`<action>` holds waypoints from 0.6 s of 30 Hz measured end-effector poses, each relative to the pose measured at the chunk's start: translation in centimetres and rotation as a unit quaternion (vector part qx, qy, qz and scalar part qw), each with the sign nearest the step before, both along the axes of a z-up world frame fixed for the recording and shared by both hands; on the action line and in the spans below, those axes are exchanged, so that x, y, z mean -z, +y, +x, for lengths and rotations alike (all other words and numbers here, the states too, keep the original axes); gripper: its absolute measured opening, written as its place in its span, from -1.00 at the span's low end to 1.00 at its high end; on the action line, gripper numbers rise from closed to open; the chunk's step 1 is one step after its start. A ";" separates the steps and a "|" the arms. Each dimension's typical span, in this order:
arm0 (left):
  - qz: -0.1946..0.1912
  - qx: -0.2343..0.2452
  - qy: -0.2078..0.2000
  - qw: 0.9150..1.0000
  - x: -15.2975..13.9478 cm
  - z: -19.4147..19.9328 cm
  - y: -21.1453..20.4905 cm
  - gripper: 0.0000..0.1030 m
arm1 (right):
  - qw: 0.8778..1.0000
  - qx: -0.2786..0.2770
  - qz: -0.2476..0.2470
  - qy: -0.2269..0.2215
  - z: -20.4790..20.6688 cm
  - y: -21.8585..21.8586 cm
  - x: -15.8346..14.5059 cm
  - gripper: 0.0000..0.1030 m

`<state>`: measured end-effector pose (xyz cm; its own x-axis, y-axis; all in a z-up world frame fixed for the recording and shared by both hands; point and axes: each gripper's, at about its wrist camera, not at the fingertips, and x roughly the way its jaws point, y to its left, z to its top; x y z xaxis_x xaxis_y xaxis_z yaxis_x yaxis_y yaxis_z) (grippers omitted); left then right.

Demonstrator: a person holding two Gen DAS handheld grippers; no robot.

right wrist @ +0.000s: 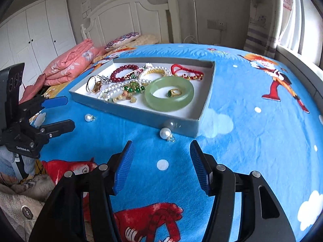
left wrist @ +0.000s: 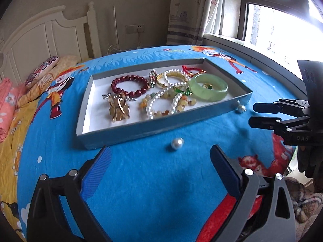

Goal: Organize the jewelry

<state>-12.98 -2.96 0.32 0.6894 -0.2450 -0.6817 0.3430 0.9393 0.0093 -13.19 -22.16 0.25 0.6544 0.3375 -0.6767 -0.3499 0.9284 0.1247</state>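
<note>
A grey tray [left wrist: 141, 130] [right wrist: 129, 110] on the blue bedspread holds a green jade bangle [left wrist: 210, 89] [right wrist: 169, 95], a red bead bracelet [left wrist: 129, 85], a gold brooch [left wrist: 119, 110], pearl strands and a red cord bracelet [right wrist: 186, 70]. Two pearl earrings lie loose outside it. One pearl [left wrist: 177, 143] [right wrist: 88, 118] sits just ahead of my left gripper [left wrist: 161, 161], which is wide open and empty. The other pearl [right wrist: 166, 134] [left wrist: 240, 108] rests against the tray's near corner, just ahead of my right gripper [right wrist: 161, 148], open and empty.
Each gripper shows at the edge of the other's view, the right gripper [left wrist: 260, 115] and the left gripper [right wrist: 60, 114]. A folded pink blanket [right wrist: 70, 62] and pillows lie by the white headboard [right wrist: 129, 18]. A window [left wrist: 278, 26] lies beyond the bed.
</note>
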 end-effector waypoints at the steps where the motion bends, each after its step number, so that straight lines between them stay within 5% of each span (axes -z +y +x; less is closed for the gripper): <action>1: 0.000 -0.003 0.001 1.000 0.1 0.1 0.0 0.89 | 1.000 0.004 0.004 0.001 0.2 -0.1 0.1 0.08; 8: -0.004 -0.008 0.005 1.000 -0.1 0.7 -0.6 0.84 | 1.000 0.021 -0.009 0.000 0.9 0.5 0.0 -0.03; 18: 0.002 0.011 0.038 0.999 1.1 1.4 -1.8 0.17 | 0.999 0.028 -0.039 -0.006 1.4 1.3 0.0 -0.31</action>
<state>-11.63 -4.80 -0.75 0.6307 -0.2568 -0.7323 0.3638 0.9314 -0.0133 -11.78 -20.82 0.30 0.6793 0.2461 -0.6913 -0.2980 0.9534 0.0465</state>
